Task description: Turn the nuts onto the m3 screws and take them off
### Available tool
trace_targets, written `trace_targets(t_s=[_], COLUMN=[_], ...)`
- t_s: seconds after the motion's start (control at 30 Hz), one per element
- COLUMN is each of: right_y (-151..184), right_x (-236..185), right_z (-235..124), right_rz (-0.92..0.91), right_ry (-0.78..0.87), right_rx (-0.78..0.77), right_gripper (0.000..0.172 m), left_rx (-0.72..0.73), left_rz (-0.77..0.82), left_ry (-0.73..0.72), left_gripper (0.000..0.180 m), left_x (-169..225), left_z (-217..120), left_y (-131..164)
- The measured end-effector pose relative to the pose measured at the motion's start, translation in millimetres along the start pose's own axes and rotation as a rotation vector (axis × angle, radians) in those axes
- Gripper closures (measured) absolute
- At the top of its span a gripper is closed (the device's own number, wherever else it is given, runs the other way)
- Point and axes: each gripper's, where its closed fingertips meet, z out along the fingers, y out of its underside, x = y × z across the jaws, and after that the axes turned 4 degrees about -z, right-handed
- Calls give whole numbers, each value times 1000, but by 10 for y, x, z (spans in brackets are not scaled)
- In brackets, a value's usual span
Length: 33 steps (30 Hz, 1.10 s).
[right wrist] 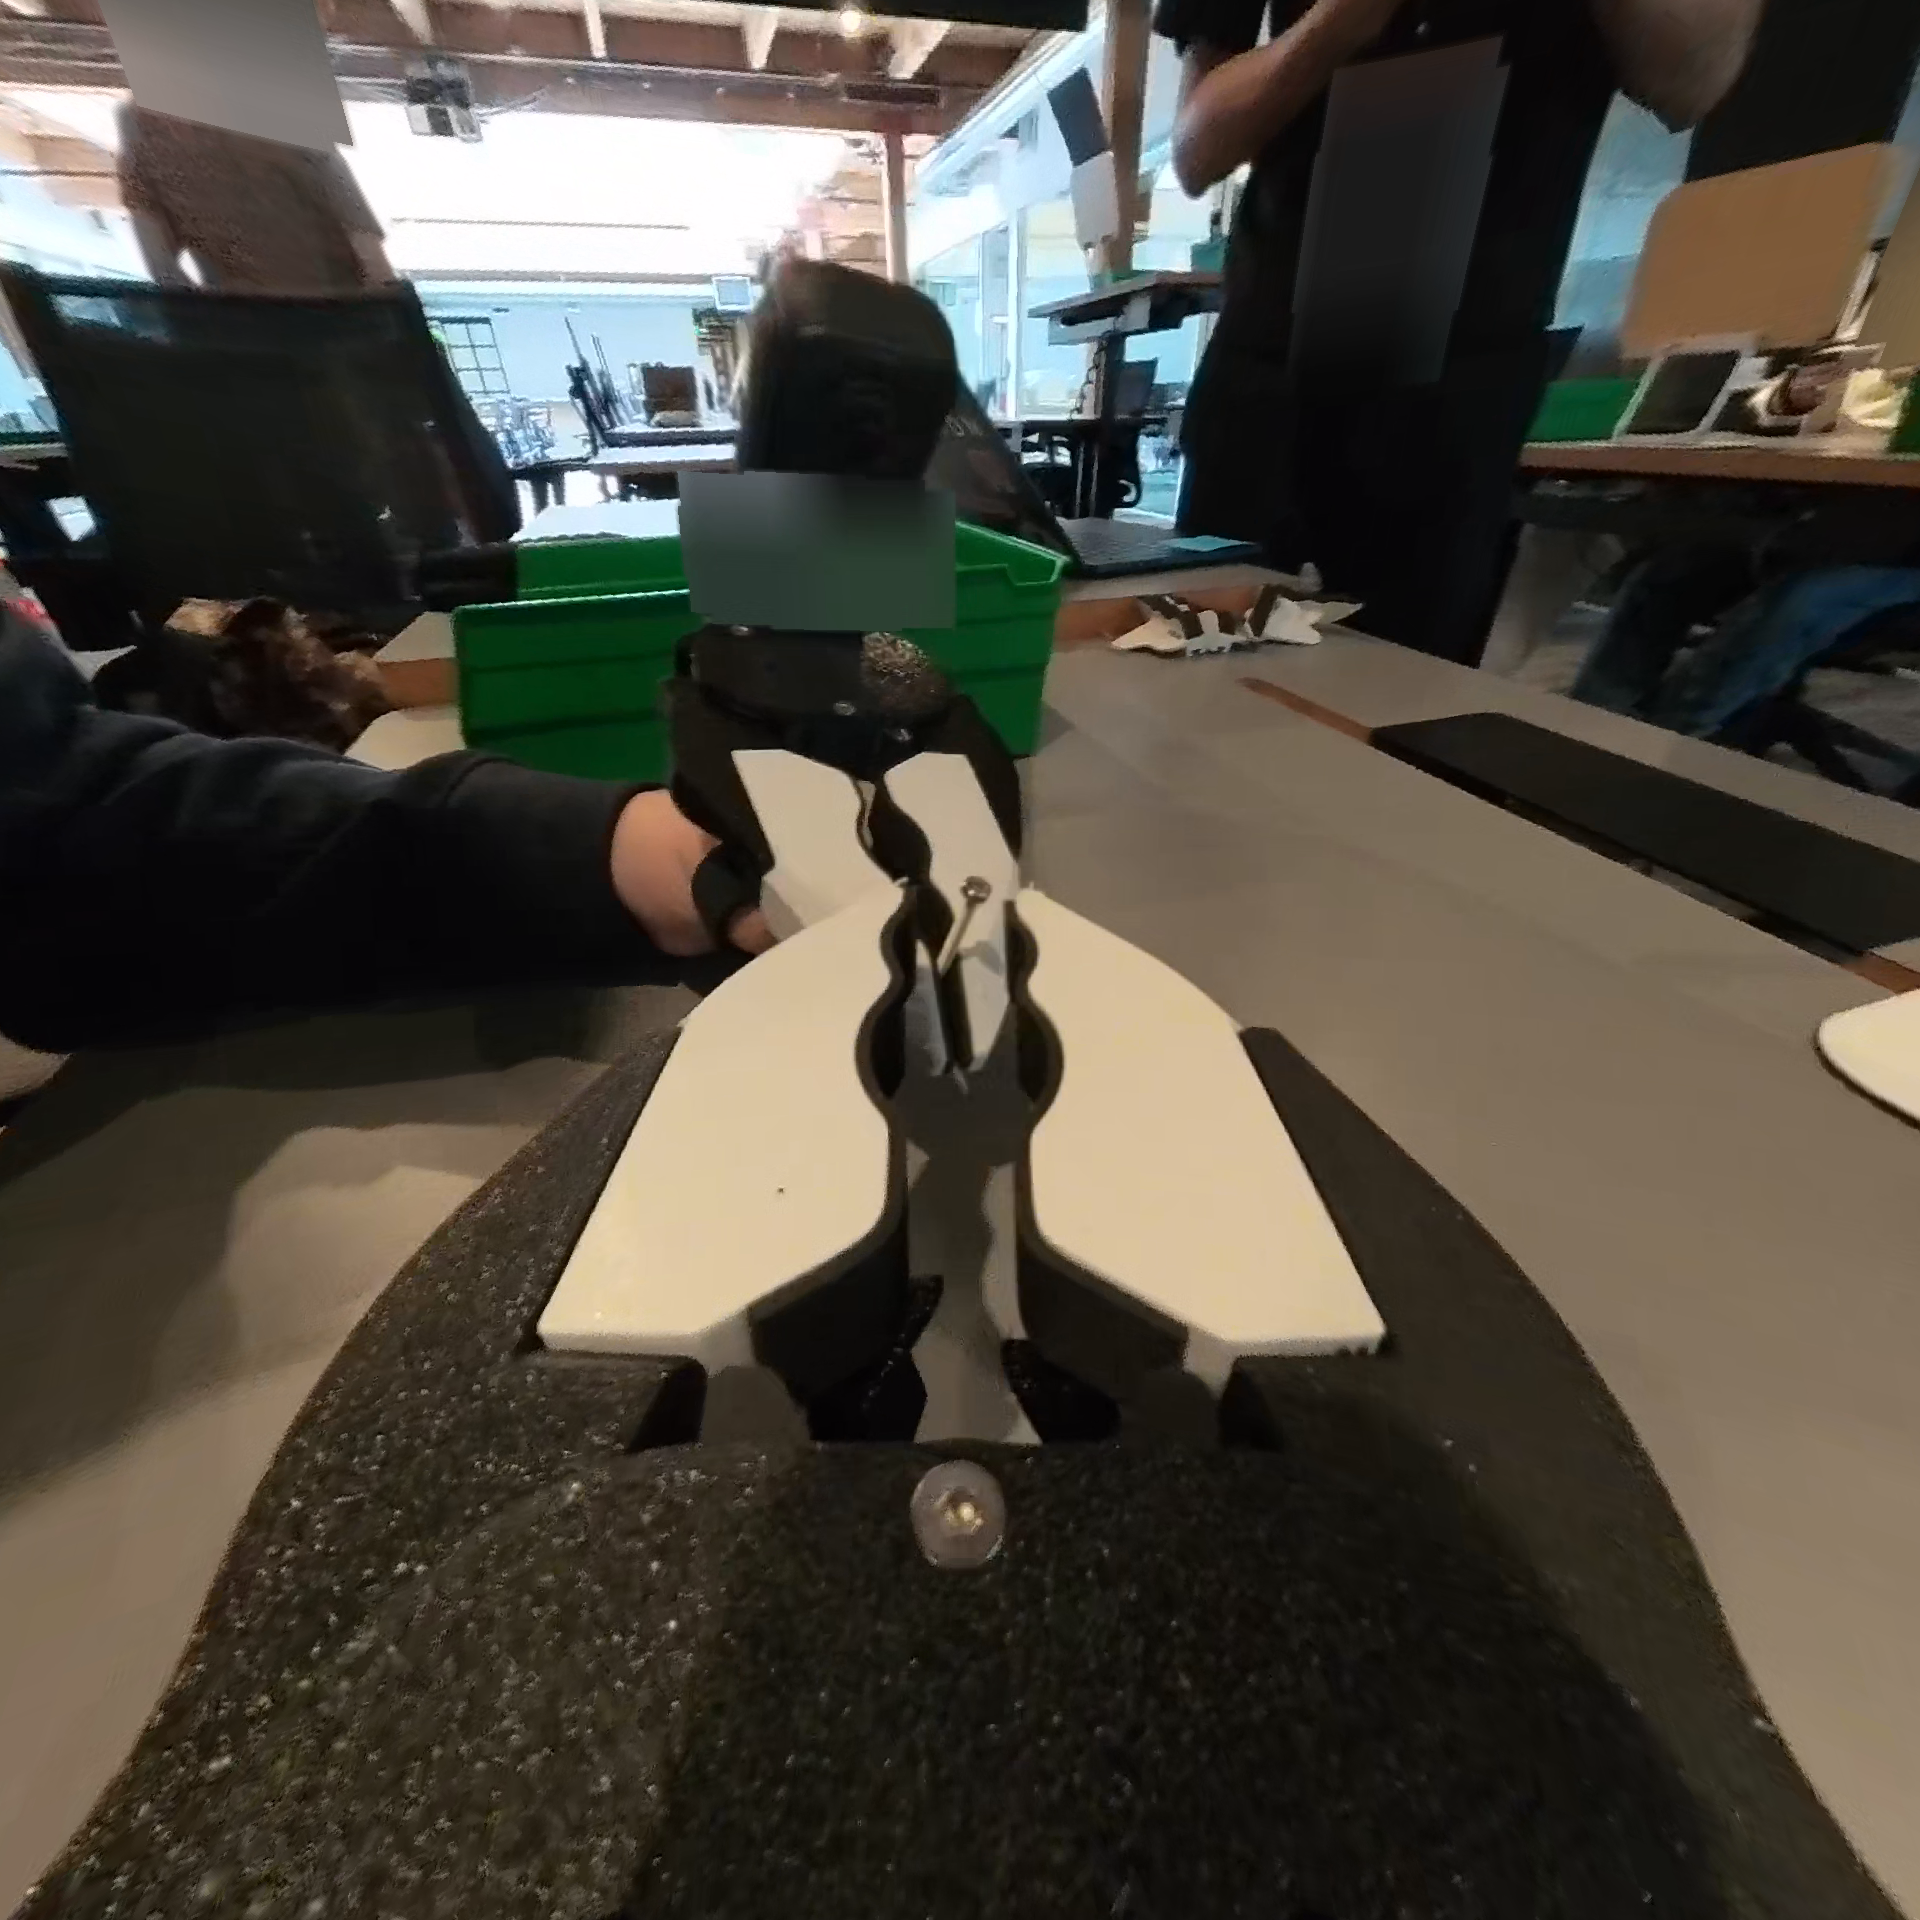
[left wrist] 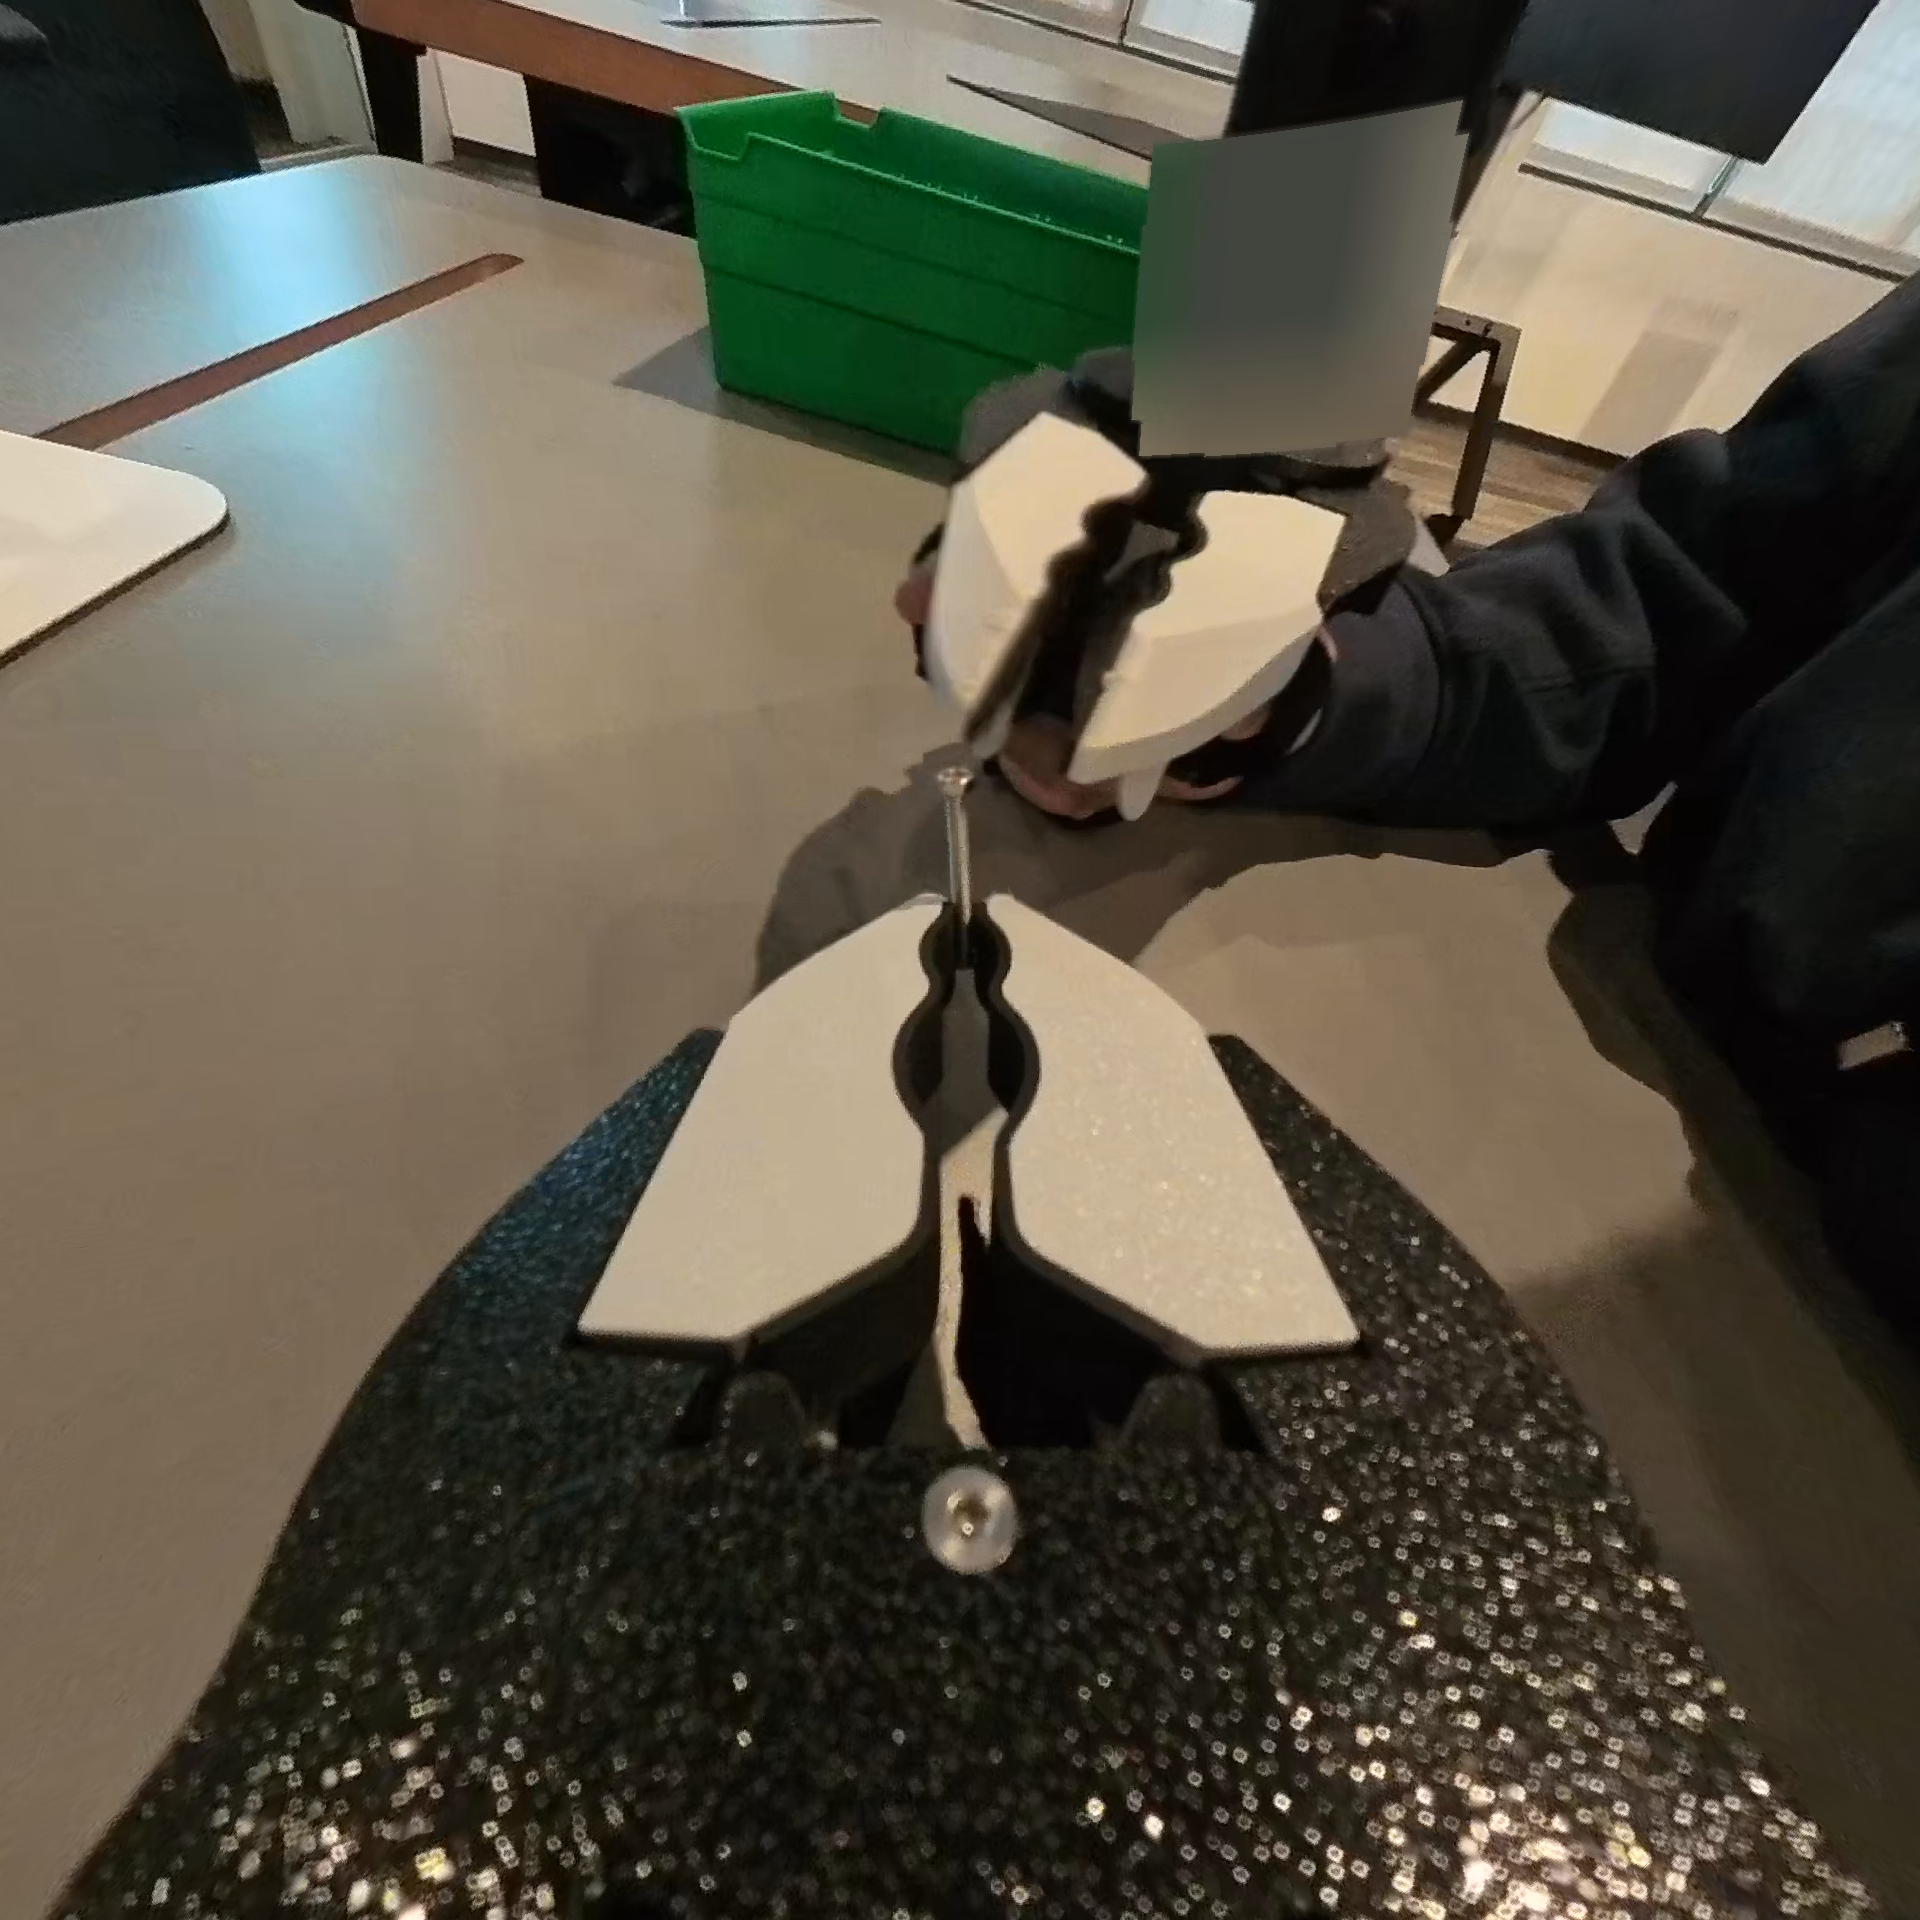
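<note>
**Screw pinched in one hand-held gripper, the other one hanging open at its head**

The left hand-held gripper (left wrist: 961,914) is clamped on a thin silver screw (left wrist: 956,842), fingertips pressed together on the lower shank so most of the screw sticks out forward with its head pointing away. My guess is it's held low like that to leave bare thread free for a nut to travel along.

The right hand-held gripper (right wrist: 961,935) faces it nose to nose. Its fingers stand apart with nothing between them that I can make out; from its own camera you see the screw (right wrist: 961,935) and the tips of the other gripper straight through the gap. From the left side one of its fingertips (left wrist: 987,727) sits just beside the screw head. I can't spot a nut anywhere, not on the thread, not in the open fingers, not lying about. Too small, hidden, or not there, can't tell. So I'd judge this is either a re-grip between turns or the nut is already off.

Both are held up over the grey tabletop (left wrist: 416,675), presumably so the wrists can rotate freely. A dark sleeve (left wrist: 1558,644) and hand come in behind the right one.

Further out: a green bin (left wrist: 894,270) at the back of the tabletop, a white board (left wrist: 94,520) off at the edge, and somebody standing in the background (right wrist: 1351,312).
</note>
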Motion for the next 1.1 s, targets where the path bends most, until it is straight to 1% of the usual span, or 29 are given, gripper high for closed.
trace_targets(t_s=[0.03,0.1,0.17,0.2,0.27,0.33,0.4,0.47,0.57,0.63,0.73,0.77,0.9,1.03,1.07,1.1], right_y=[12,49,31,20,3,11,26,38,11,7,38,49,21,35,51,60], right_x=[13,-14,-91,-109,-66,-21,-2,-40,-81,-47,8,2,-83,18,17,-16], right_z=[20,62,43,23,-2,13,58,78,20,11,71,88,36,60,80,84], right_rz=[8,13,-3,-5,-6,4,16,18,17,25,38,38,33,46,46,42], right_ry=[-4,-41,-81,-81,-44,-22,-22,-49,-75,-50,-27,-36,-89,-26,-24,-43], right_rx=[-10,-40,-29,-21,-2,-4,-17,-33,-8,-5,-28,-38,-19,-24,-38,-50], right_gripper=[153,154,165,167,164,156,151,153,164,161,151,151,164,155,153,154], left_rx=[-5,-7,-1,3,2,-12,-16,-11,-2,-8,-13,-11,-4,-11,-10,-9], left_rz=[2,3,-4,-6,-4,2,6,2,-4,-3,3,1,3,4,3,1], left_ry=[0,1,3,4,5,6,5,5,8,9,8,8,7,11,12,12], left_gripper=[178,178,178,178,178,178,178,178,178,178,178,178,178,178,178,178], left_x=[3,4,0,0,3,10,13,10,7,9,13,11,9,13,12,10], left_z=[4,7,0,-4,-3,9,14,9,-1,4,10,7,2,9,8,7], left_y=[6,9,1,-5,-2,13,18,12,0,6,12,10,1,8,7,5])
